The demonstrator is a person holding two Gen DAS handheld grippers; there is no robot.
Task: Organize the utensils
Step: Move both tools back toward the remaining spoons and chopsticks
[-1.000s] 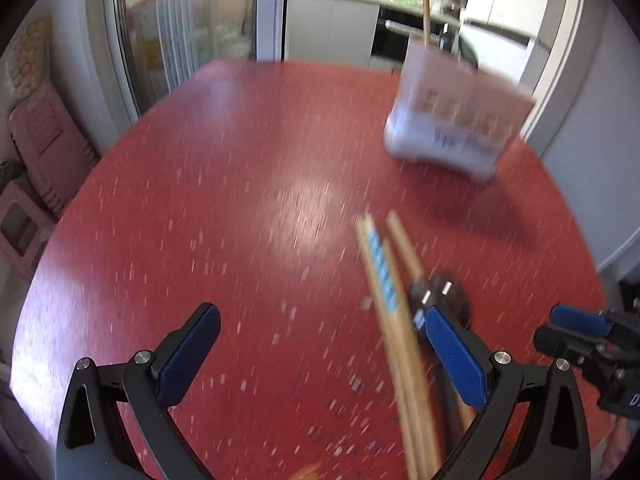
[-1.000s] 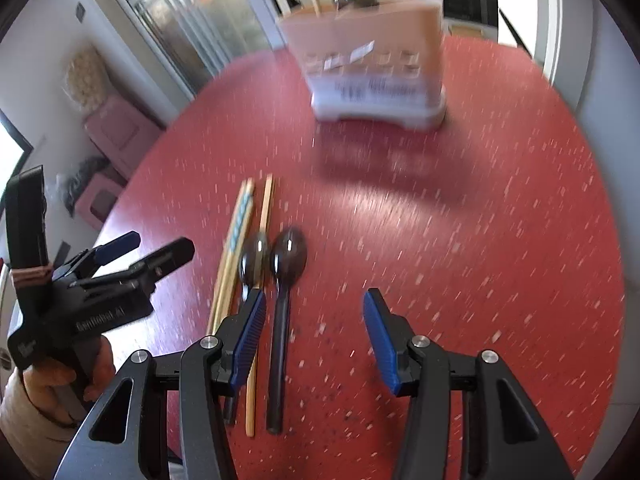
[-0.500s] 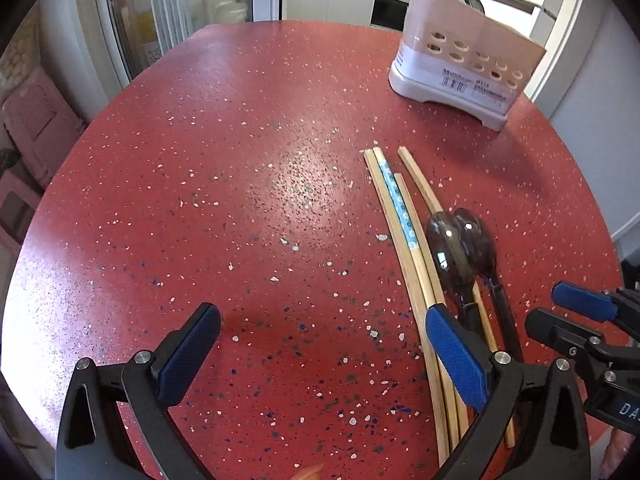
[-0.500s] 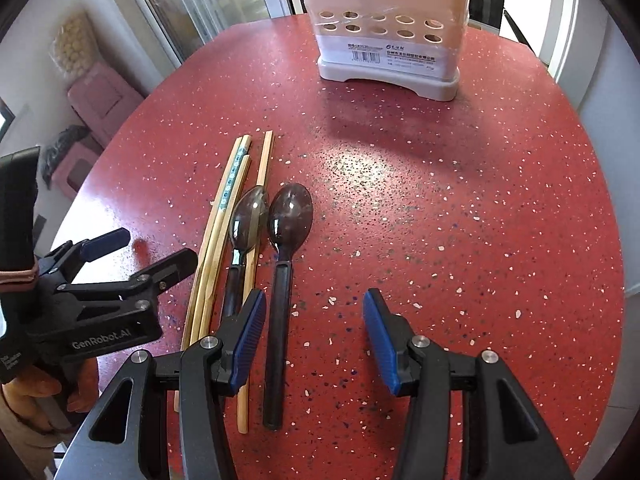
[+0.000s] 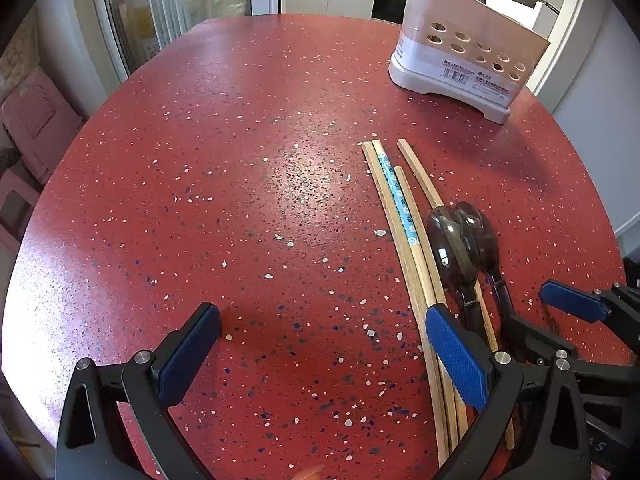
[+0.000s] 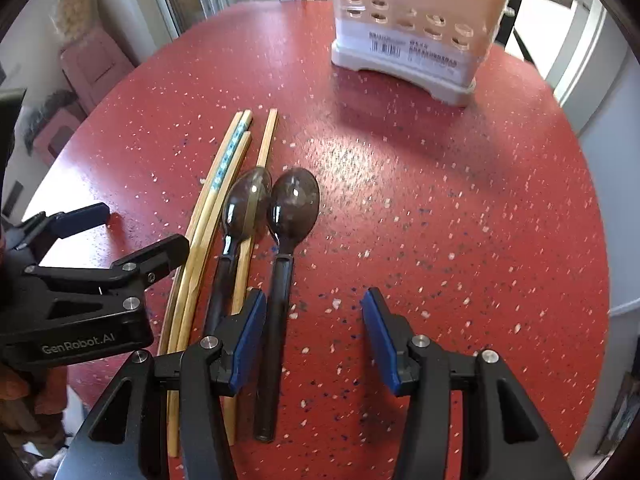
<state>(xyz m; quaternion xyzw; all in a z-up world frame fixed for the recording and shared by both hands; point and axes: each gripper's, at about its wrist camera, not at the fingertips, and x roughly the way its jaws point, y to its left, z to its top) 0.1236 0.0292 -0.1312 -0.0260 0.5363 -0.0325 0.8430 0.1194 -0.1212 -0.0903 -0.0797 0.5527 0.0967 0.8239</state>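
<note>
- A white plastic utensil holder [image 5: 460, 60] stands upright near the far right edge of the counter [image 5: 240, 200]. It is boxy with rounded corners, has two rows of round holes through its front wall, a barcode label low on that wall, and a wider footed base. Something dark and a thin stick rise above its rim, but what they are is too cropped to tell.
- The counter is a rounded red slab, glossy, speckled with white and dark flecks.
- Four chopsticks [image 6: 224, 184] lie flat toward the near right part of the counter, pale wood, slim and square-ended. Three are bunched together and touching, one of them carrying a blue patterned band; the fourth lies just to their right, running under a spoon bowl.
- Two spoons [image 6: 280, 248] lie beside the chopsticks, bowls pointing toward the holder and nearly touching each other. The bowls are smoky, translucent plastic; the handles are black and straight.
- The left tool [image 5: 320, 344] hangs over the near edge with its blue-padded fingers spread wide and nothing between them; its right finger sits above the chopsticks.
- The right tool [image 6: 316, 332] is also spread apart and empty, its left finger just beside the right-hand spoon's handle.
</note>
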